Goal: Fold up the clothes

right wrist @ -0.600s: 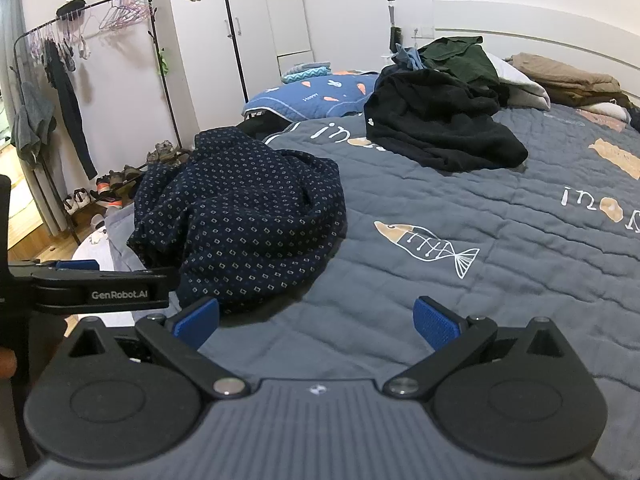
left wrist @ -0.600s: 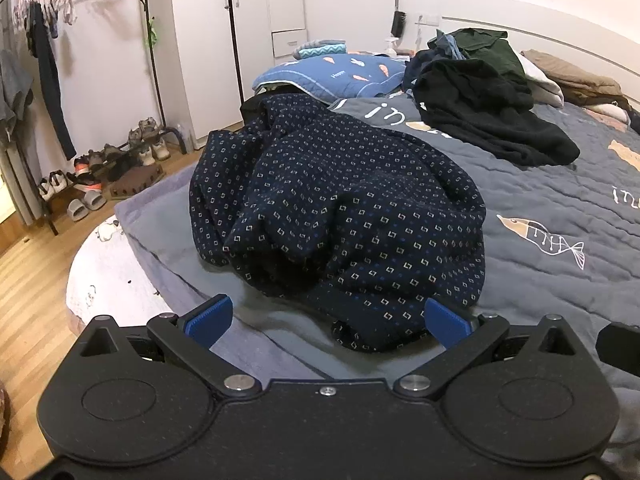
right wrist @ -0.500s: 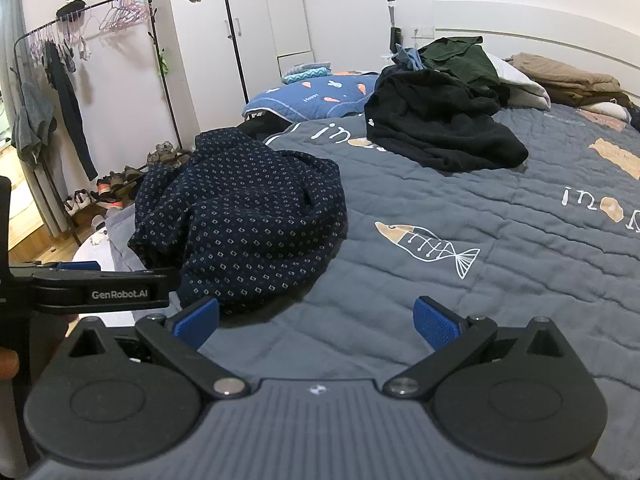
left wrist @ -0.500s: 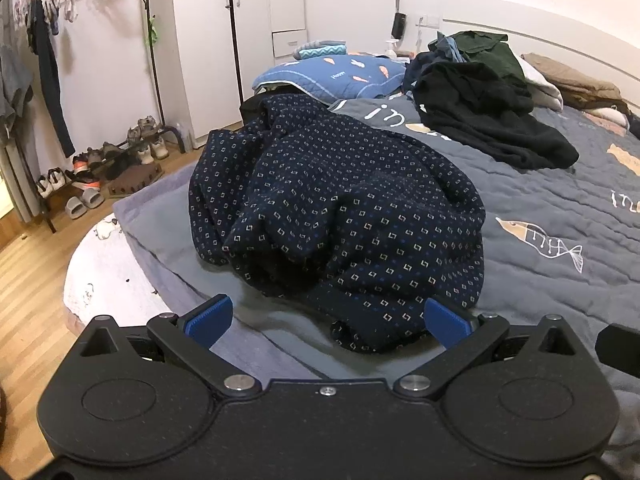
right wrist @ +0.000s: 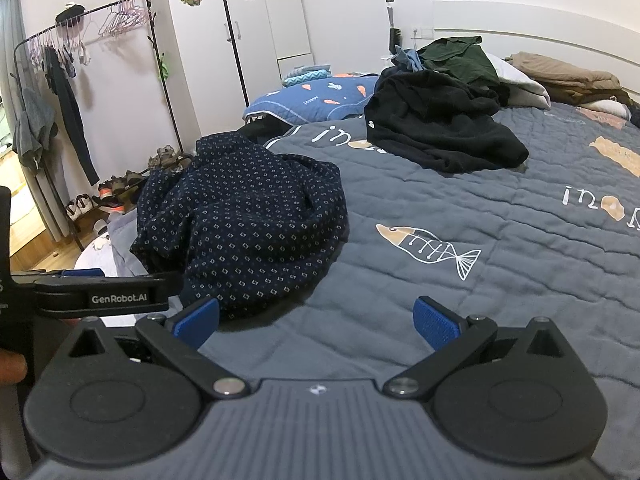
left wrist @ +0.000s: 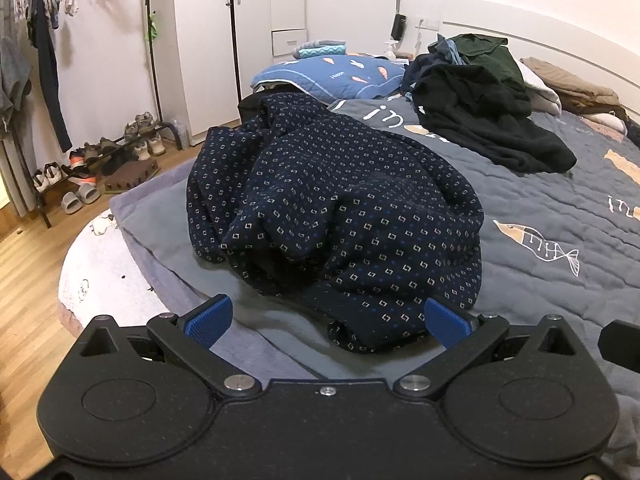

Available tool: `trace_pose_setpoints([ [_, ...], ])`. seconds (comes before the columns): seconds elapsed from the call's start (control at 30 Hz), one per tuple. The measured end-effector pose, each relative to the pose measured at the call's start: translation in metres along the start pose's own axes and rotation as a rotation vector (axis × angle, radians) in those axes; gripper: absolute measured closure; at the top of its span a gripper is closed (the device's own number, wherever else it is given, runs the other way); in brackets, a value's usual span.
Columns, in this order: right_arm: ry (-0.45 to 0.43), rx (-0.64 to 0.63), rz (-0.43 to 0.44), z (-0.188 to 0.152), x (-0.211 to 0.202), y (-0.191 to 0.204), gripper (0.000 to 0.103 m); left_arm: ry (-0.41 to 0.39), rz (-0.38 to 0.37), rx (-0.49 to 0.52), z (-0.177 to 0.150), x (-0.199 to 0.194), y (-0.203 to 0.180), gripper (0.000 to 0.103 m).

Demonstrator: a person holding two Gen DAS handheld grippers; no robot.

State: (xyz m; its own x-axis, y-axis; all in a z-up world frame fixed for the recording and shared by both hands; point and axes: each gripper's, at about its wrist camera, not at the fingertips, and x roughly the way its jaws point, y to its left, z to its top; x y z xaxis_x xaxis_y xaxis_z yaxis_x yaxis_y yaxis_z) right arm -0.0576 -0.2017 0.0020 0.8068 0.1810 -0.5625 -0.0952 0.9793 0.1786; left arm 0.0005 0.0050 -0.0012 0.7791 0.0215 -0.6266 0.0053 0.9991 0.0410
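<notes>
White wardrobe [left wrist: 248, 40], clothes rack [right wrist: 60, 80] over shoes, wooden floor [left wrist: 24, 280], grey quilted bed [right wrist: 520, 260].

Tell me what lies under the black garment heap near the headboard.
The black garment rests on the grey fish-print quilt. Behind and partly beneath it lie a dark green garment and some blue cloth. Whatever else it covers cannot be seen.

A navy dotted garment [left wrist: 340, 216] lay crumpled on the bed, its near edge just ahead of the left gripper's fingers [left wrist: 210, 316].
</notes>
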Motion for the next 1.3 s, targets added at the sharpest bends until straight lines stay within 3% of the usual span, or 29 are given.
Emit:
trace_pose_setpoints([
  [1.3, 0.011, 0.004, 0.006, 0.0, 0.0021, 0.0009, 0.0, 0.021, -0.009, -0.014, -0.0012, 0.0057, 0.0038, 0.0],
])
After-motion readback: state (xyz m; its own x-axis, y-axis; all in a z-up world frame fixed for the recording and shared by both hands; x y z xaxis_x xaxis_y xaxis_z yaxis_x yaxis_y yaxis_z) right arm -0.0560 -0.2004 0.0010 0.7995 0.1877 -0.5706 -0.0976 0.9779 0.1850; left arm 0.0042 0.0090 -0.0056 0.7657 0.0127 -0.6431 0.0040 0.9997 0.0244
